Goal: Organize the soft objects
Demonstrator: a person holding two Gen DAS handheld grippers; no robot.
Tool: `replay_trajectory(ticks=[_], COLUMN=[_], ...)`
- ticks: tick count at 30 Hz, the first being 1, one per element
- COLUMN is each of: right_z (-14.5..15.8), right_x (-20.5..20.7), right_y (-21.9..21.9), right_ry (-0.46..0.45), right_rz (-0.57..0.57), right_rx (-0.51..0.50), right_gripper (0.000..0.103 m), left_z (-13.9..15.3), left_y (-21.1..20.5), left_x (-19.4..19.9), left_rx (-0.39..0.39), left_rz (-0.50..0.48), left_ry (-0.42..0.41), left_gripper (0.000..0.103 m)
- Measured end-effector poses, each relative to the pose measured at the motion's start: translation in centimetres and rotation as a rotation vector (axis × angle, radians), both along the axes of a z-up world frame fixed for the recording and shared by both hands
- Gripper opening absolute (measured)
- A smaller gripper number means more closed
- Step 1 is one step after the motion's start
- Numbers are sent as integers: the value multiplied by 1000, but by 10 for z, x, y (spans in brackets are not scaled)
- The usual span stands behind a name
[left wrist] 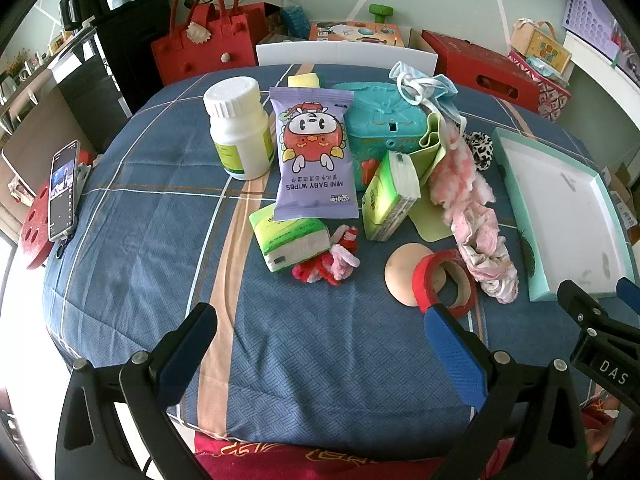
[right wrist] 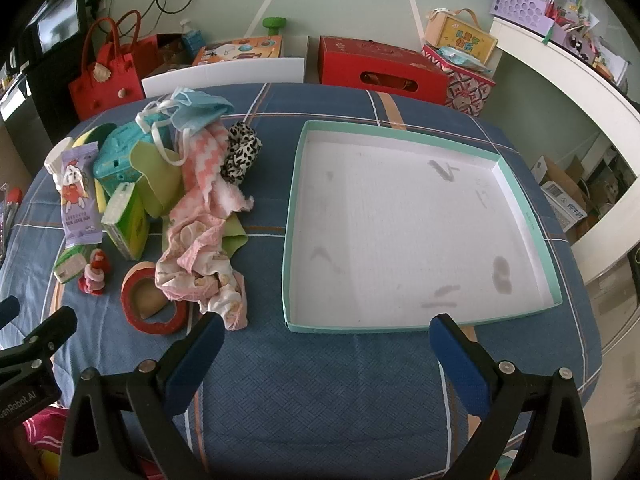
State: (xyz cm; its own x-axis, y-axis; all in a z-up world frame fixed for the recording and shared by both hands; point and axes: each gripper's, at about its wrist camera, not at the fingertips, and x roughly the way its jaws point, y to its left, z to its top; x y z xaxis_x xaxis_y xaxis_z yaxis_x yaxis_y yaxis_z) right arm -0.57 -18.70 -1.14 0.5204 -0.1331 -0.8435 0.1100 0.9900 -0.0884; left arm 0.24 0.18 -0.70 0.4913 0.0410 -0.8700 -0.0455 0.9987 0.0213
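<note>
Blue plaid tablecloth (left wrist: 152, 208) covers the table, w/ red bags & boxes along the wall at top of frame. Left gripper (left wrist: 320, 334) & right gripper (right wrist: 326, 342) both hover low in frame, fingers spread wide, holding nothing. Soft stuff sits mid-frame: pink cloth (right wrist: 200, 240), face mask (right wrist: 196, 110), leopard scrunchie (right wrist: 240, 152), just left of the white tray (right wrist: 404, 224); tissue pack (left wrist: 390, 196) & wipes (left wrist: 314, 156) nearby.
</note>
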Motion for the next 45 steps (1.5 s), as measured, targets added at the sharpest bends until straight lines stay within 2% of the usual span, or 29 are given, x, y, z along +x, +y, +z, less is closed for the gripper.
replay_trajectory(ticks=[39,45], right_z=[-3,2], right_x=[2,-1], right_y=[3,1], right_ry=[27,-2], right_rz=[7,25], right_rx=[-5,38], right_gripper=[103,103], left_z=[-2,-1], left_y=[-1,9], left_x=[2,6], left_rx=[-3,-57], left_rz=[1,18], left_ry=[15,29], left_gripper=[103,103])
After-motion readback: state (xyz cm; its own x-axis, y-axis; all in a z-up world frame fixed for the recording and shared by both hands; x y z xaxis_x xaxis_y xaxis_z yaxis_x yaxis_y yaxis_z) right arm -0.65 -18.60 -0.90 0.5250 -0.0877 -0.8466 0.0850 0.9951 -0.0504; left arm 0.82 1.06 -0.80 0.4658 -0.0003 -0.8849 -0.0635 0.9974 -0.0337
